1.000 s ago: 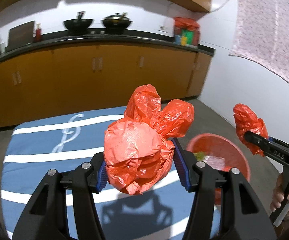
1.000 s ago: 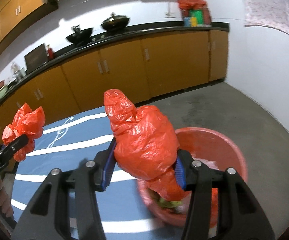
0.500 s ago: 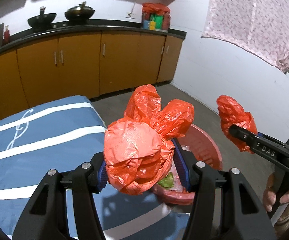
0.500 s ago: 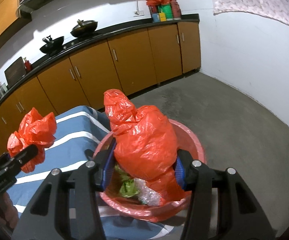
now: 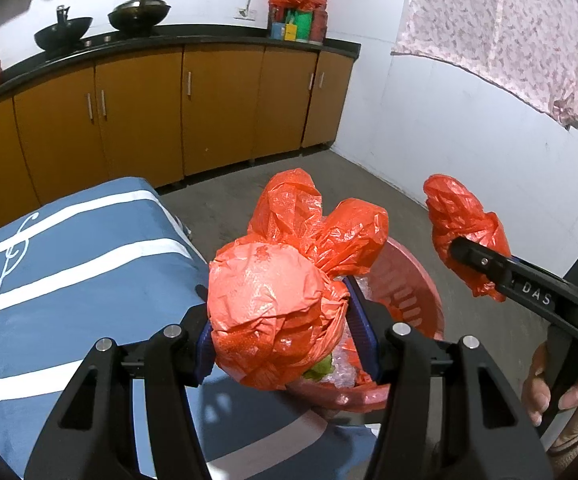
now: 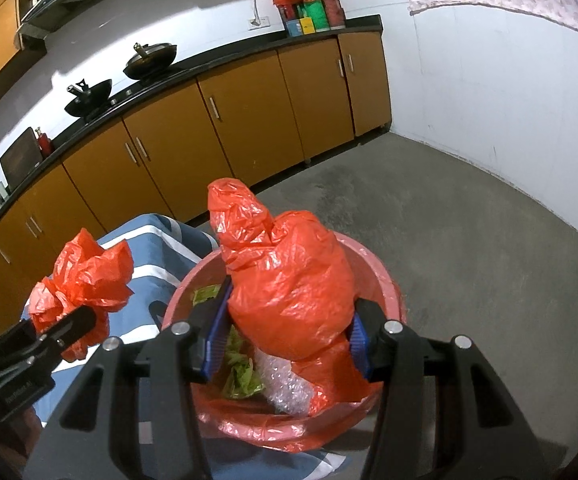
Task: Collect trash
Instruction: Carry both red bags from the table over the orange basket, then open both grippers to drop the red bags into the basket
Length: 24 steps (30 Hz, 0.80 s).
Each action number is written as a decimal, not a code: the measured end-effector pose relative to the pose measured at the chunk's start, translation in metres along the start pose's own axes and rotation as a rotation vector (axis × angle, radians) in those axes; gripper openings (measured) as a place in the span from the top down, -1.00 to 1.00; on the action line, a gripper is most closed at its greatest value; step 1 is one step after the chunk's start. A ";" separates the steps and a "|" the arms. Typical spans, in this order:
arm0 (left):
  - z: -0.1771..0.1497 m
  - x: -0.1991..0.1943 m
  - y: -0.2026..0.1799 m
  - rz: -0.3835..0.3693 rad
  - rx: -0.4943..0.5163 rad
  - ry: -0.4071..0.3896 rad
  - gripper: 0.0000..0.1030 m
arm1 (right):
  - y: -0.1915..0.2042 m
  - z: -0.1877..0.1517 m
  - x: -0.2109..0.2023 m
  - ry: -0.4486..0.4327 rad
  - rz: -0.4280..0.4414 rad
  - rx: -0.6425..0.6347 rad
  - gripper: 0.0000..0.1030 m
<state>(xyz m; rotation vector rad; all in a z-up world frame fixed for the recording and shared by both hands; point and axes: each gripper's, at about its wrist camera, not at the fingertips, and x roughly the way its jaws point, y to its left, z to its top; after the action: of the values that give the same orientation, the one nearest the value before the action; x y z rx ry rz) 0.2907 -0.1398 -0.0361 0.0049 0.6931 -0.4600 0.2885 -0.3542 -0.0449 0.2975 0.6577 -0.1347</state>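
My left gripper (image 5: 287,334) is shut on a crumpled red plastic bag (image 5: 277,304), held above the near rim of a red basin (image 5: 413,292). My right gripper (image 6: 285,338) is shut on a second red plastic bag (image 6: 293,288), held over the same basin (image 6: 385,280). The basin is lined with red plastic and holds green scraps (image 6: 245,376) and bubble wrap (image 6: 285,388). The right gripper with its bag (image 5: 465,236) shows at the right of the left wrist view. The left gripper's bag (image 6: 83,280) shows at the left of the right wrist view.
A table with a blue cloth with white stripes (image 5: 69,264) lies left of the basin. Orange cabinets (image 5: 209,108) under a black counter with woks (image 5: 139,12) run along the back. A concrete floor (image 6: 469,240) and white wall (image 5: 469,140) lie to the right.
Both grippers have carried their bags to the right, from over the blue cloth to over the red basin. Both stay shut on their bags.
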 end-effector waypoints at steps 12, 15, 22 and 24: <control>-0.004 0.035 -0.006 -0.016 0.035 0.052 -0.09 | -0.011 -0.003 0.020 0.011 -0.002 0.038 0.03; -0.006 0.043 -0.009 -0.022 0.046 0.061 -0.09 | -0.014 -0.003 0.026 0.012 -0.002 0.044 0.03; -0.004 0.058 -0.018 -0.036 0.052 0.075 -0.15 | -0.018 0.000 0.034 0.004 0.030 0.071 -0.03; -0.005 0.060 -0.015 -0.041 0.050 0.077 -0.27 | -0.019 0.001 0.034 -0.007 0.045 0.083 -0.17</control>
<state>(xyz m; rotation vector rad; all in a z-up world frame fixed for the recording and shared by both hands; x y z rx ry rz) 0.3216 -0.1773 -0.0751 0.0560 0.7587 -0.5189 0.3116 -0.3738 -0.0694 0.3913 0.6391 -0.1196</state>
